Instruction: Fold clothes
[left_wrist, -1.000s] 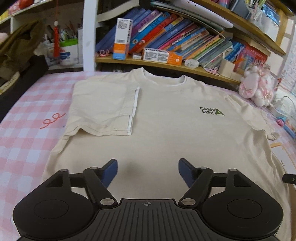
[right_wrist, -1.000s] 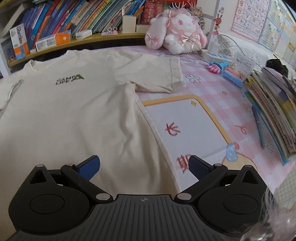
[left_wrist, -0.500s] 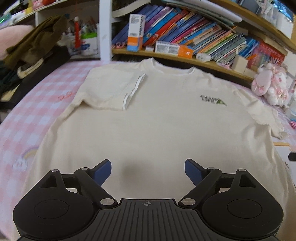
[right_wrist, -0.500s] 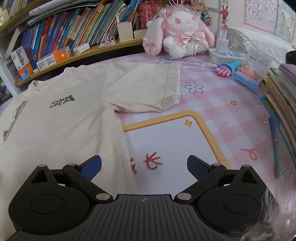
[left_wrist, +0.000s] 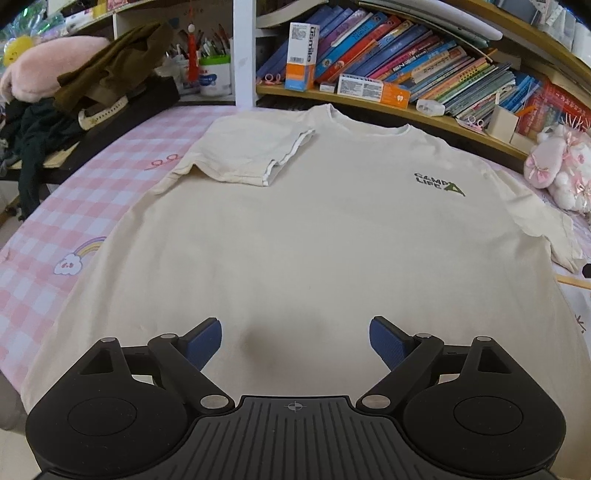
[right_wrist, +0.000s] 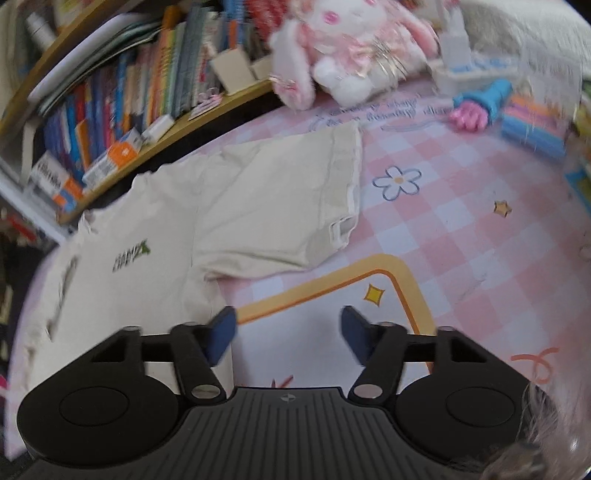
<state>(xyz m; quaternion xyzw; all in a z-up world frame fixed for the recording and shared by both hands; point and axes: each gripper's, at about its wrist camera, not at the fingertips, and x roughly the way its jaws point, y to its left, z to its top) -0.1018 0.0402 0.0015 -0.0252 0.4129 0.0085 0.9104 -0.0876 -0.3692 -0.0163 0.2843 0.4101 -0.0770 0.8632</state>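
Crowded bookshelf (left_wrist: 424, 70) behind pink checked table (left_wrist: 74, 206)

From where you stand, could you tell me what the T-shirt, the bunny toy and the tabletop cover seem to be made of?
T-shirt: looks like matte cream cotton knit; it lies limp with soft creases and stitched hems.
Bunny toy: plush, judging by its fuzzy pink and white pile, though the view is blurred.
Tabletop cover: probably smooth printed plastic or vinyl; flat, pink-checked, with cartoon motifs.
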